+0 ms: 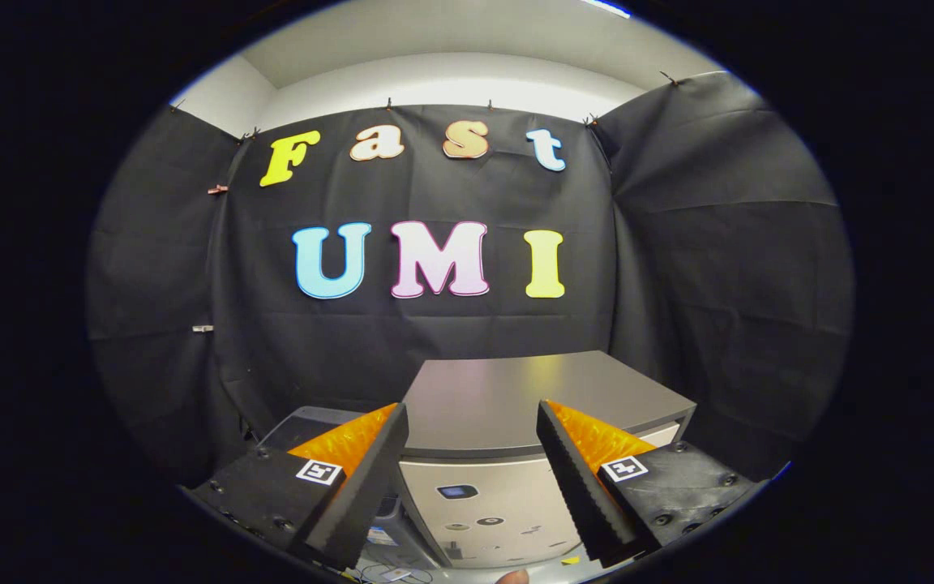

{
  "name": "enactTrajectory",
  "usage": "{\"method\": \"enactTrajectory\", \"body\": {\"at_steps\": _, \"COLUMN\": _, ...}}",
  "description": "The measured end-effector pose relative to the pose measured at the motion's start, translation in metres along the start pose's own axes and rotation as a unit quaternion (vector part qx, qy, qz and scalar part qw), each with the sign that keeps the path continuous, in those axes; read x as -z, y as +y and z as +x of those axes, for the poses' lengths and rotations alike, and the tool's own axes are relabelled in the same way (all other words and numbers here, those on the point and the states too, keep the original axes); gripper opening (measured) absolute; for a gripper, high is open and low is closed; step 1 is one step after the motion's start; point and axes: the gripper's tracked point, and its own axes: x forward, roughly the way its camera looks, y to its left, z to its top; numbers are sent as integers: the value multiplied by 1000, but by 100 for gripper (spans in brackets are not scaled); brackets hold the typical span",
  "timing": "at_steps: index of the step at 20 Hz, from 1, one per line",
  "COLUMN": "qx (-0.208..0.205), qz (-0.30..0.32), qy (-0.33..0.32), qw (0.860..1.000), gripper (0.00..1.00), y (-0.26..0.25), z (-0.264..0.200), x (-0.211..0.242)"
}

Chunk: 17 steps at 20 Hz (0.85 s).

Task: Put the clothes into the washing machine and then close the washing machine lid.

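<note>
The washing machine (507, 405) stands just ahead of and below my fingers, a boxy pale unit with a flat grey lid lying shut on top and a small control panel on its front face. My gripper (471, 487) hangs in the air in front of it, open, with nothing between the fingers. The left finger (362, 487) and the right finger (580, 495) frame the machine's front. No clothes can be made out.
A dark low object (305, 422) sits to the left of the machine, partly behind the left finger. Cables and small items (390, 572) lie on the floor below. Black cloth walls close in behind and on both sides.
</note>
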Motion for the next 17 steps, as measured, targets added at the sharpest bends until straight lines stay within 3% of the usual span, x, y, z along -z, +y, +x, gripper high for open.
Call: {"method": "enactTrajectory", "body": {"at_steps": 17, "qx": 0, "qz": 1, "qy": 4, "qw": 1000, "gripper": 99, "y": -6, "z": -4, "x": 7}}
